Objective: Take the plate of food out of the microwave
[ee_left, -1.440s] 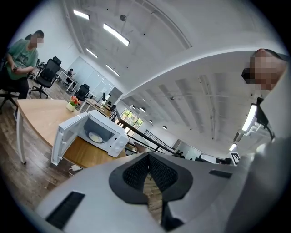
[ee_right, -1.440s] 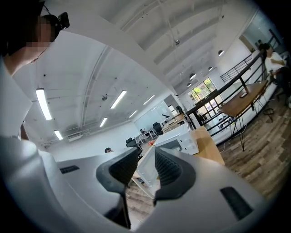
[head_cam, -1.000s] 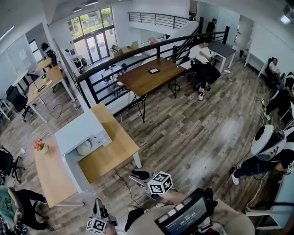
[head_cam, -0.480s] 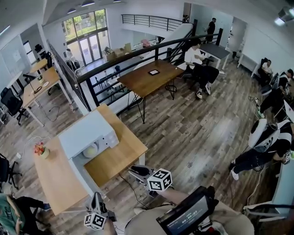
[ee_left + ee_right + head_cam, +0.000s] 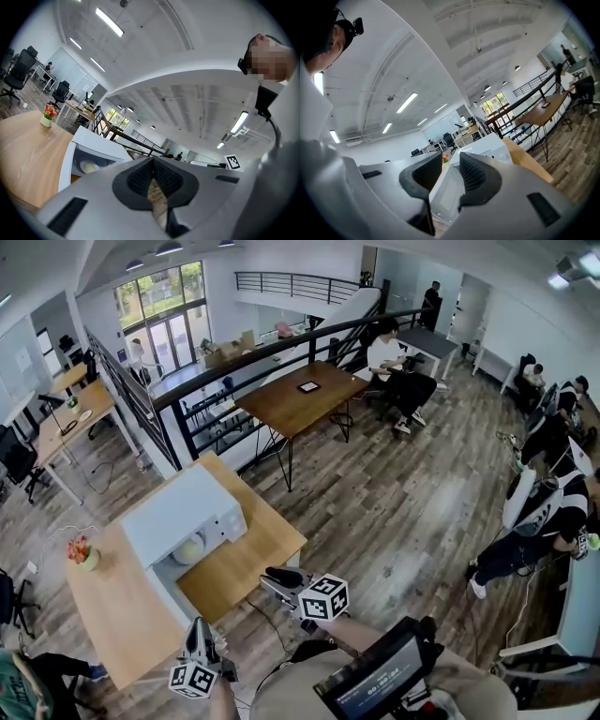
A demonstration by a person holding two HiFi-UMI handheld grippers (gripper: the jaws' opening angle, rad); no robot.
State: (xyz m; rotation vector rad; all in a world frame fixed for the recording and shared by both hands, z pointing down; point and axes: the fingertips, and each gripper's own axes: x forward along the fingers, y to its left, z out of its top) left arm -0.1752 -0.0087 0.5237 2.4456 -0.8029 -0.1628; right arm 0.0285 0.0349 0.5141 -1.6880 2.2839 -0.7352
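Both grippers point level at the open microwave (image 5: 183, 512), short of the counter (image 5: 122, 615). Left gripper (image 5: 197, 628) has its fingers (image 5: 138, 180) together, empty. Right gripper (image 5: 279, 577) has its fingers (image 5: 476, 176) slightly apart, empty. The plate of food (image 5: 190, 547) sits inside the microwave.

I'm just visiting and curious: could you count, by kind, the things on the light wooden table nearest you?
White box-shaped microwave, door open: 1
Pale round plate of food inside it: 1
Small pot of red flowers: 1
Total: 3
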